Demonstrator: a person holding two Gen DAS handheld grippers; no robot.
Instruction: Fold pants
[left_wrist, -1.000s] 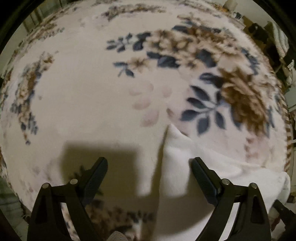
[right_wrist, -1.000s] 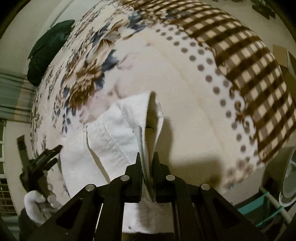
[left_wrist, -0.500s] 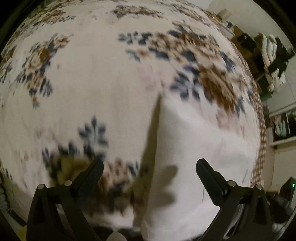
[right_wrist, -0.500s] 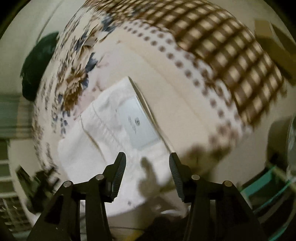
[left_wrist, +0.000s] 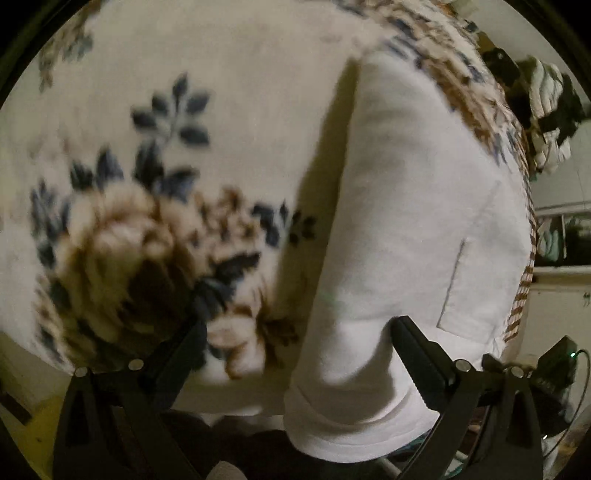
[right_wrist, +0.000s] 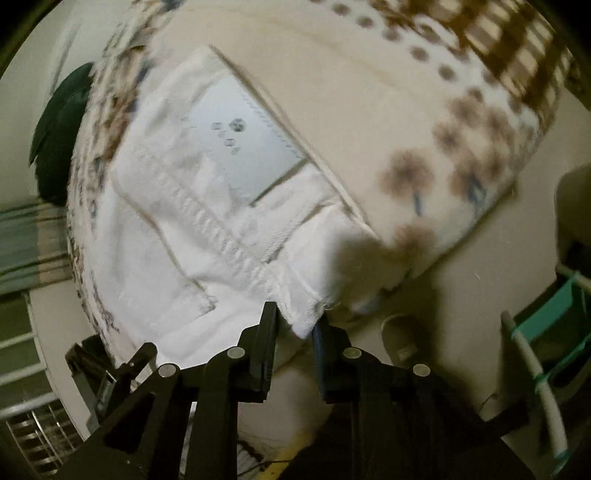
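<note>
White pants folded flat on floral blanket. Left tool spread wide over hem edge, gripping nothing. Right tool parted narrowly around waistband corner, apparently not clamped.

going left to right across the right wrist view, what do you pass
dark green cloth → white pants with the grey label → cream blanket with brown dots → teal rack
</note>
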